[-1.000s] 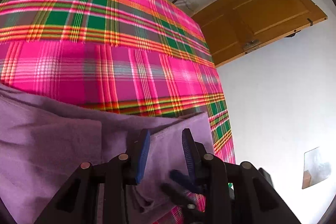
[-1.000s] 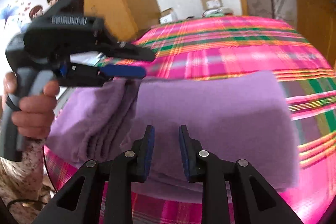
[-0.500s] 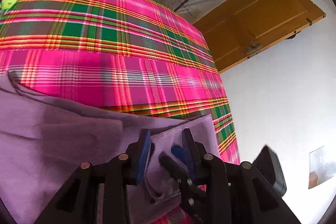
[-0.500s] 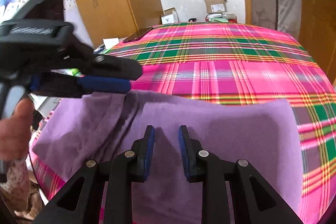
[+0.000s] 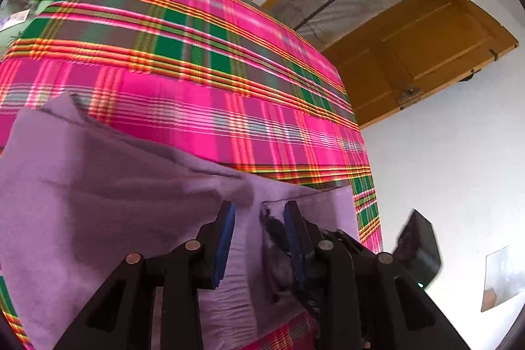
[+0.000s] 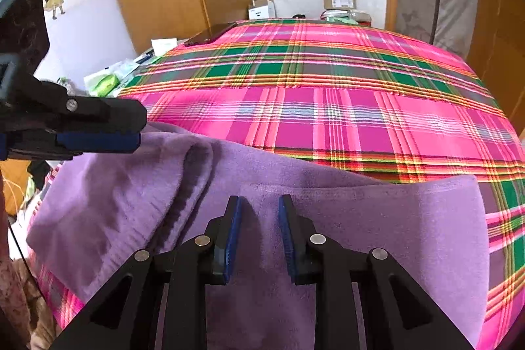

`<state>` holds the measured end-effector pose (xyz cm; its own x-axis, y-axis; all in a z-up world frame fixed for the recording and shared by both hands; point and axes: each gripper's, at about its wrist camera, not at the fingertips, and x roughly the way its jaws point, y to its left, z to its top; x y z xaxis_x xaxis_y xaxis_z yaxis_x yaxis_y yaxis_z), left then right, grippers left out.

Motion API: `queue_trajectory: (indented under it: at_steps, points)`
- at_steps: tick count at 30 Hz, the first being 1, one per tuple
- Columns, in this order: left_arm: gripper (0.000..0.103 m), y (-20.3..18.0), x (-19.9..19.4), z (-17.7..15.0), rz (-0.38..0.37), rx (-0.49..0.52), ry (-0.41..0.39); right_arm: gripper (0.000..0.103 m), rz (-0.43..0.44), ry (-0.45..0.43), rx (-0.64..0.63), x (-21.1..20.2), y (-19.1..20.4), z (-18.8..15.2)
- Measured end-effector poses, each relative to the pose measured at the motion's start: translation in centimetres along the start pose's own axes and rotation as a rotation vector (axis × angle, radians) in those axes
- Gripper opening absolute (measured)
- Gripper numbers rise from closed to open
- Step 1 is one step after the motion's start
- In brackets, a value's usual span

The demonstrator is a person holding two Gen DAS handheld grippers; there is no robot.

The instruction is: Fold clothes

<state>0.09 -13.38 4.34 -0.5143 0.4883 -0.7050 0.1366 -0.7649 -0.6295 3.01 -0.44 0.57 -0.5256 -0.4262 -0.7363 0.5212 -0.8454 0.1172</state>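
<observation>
1. Two tongs, both drawn back over the last second: more of the plaid bedspread (image 6: pixel 328 107) now shows beyond the purple garment (image 6: pixel 361 235) in both wrist views, and the cloth has spread from a compact fold into a wider, flatter sheet.
2. Your left gripper (image 5: pixel 259 238) is parted partway; purple cloth lies between the pads, but you cannot tell whether it is pinched. Seen at left of the right wrist view, its fingers sit just above the bunched ridge.
3. Your right gripper (image 6: pixel 259 238) is parted partway too, the garment passing beneath the gap; grip unclear.
4. Likely meaning: the garment is being dragged and smoothed toward the near edge before the next fold.
5. Garment fills the lower half of both frames, one edge running to lower right.
</observation>
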Motion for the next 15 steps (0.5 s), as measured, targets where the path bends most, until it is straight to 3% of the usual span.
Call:
queue_trajectory:
  at_steps: [6,15]
  points:
    - [0.032,1.4,-0.7,-0.8,0.027,-0.022,0.000,0.026,-0.003,-0.021,-0.065,-2.6,1.1,-2.0]
    - [0.032,3.1,-2.3,-2.7,0.034,-0.054,-0.016,0.026,0.015,0.008,-0.058,-3.3,1.9,-5.0]
